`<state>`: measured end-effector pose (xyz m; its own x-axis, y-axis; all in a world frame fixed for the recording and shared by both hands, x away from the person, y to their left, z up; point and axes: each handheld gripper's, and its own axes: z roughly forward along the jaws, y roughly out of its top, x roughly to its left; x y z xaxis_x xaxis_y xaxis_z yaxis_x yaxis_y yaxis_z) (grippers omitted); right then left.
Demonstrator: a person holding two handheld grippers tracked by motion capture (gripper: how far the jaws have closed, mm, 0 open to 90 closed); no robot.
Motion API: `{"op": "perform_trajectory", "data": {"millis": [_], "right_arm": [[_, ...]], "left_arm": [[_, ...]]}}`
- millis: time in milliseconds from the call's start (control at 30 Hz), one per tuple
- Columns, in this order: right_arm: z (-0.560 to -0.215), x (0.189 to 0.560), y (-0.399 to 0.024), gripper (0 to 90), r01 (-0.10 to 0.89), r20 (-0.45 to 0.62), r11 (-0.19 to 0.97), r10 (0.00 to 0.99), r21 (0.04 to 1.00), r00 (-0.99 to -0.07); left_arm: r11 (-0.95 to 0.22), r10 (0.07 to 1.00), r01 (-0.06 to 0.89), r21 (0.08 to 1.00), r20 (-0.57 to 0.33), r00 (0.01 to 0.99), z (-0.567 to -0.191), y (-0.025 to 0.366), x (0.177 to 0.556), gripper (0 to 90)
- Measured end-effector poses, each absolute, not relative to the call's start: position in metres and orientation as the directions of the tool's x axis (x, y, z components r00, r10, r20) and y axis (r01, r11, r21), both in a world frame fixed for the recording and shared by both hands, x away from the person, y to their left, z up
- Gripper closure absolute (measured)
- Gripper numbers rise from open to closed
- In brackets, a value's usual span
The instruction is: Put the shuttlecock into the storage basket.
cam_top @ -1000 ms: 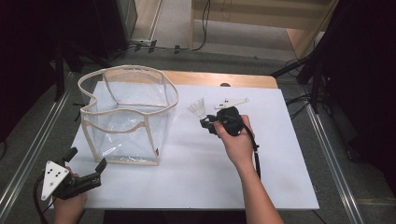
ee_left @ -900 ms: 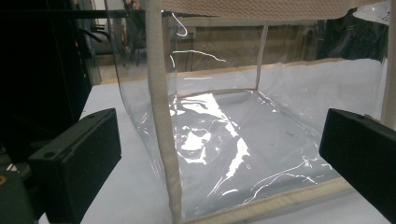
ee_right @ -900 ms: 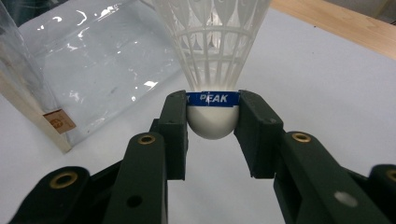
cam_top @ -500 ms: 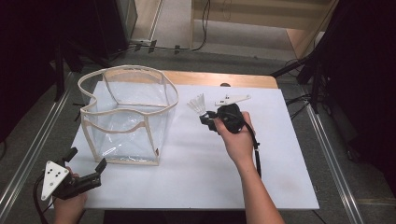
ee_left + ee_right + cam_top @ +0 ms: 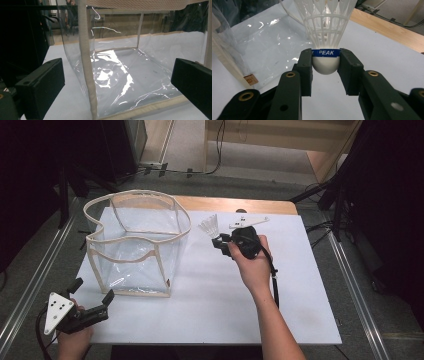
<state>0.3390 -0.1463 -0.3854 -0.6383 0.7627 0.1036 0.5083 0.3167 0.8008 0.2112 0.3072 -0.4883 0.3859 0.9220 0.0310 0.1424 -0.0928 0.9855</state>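
- We see the right hand-held gripper [image 5: 325, 66] clamped on a white plastic shuttlecock [image 5: 325, 30], its two jaws pressing either side of the rounded white cork base.
- A blue band around that base carries white lettering; we can read "PEAK", with anything before it hidden by the jaw.
- From the high view, the shuttlecock [image 5: 209, 226] is held above the white bench [image 5: 210, 310], skirt pointing toward the clear bag [image 5: 135, 242] and just beside its rim.
- The bag is transparent plastic with beige fabric trim, standing open on the bench; a small tan label sits at a lower corner, its print too small for us to read.
- The left hand-held gripper [image 5: 92, 300] rests at the bench's near left corner, jaws spread wide apart and gripping nothing, facing the bag [image 5: 130, 75].
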Motion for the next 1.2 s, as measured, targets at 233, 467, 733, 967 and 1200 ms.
{"op": "perform_trajectory", "data": {"millis": [233, 467, 733, 967, 1200], "right_arm": [[-0.380, 0.340, -0.144, 62.9, 0.493, 0.096, 0.305, 0.769, 0.815, -0.633], [-0.373, 0.342, -0.141, 62.9, 0.478, 0.093, 0.292, 0.770, 0.829, -0.631], [-0.365, 0.343, -0.139, 62.9, 0.457, 0.092, 0.268, 0.776, 0.848, -0.625], [-0.360, 0.345, -0.132, 62.9, 0.443, 0.090, 0.263, 0.771, 0.857, -0.631], [-0.352, 0.348, -0.123, 62.9, 0.426, 0.081, 0.267, 0.762, 0.865, -0.643]], "left_arm": [[-0.093, 0.922, 0.142, 0.985, 0.031, 0.386, -0.488, 0.307, 0.211, 0.0], [-0.093, 0.922, 0.143, 0.985, 0.031, 0.386, -0.488, 0.307, 0.211, 0.0], [-0.092, 0.922, 0.143, 0.985, 0.030, 0.386, -0.488, 0.307, 0.211, 0.0], [-0.093, 0.922, 0.143, 0.985, 0.031, 0.386, -0.488, 0.307, 0.211, 0.0], [-0.093, 0.921, 0.142, 0.986, 0.031, 0.387, -0.488, 0.307, 0.211, 0.0]]}}
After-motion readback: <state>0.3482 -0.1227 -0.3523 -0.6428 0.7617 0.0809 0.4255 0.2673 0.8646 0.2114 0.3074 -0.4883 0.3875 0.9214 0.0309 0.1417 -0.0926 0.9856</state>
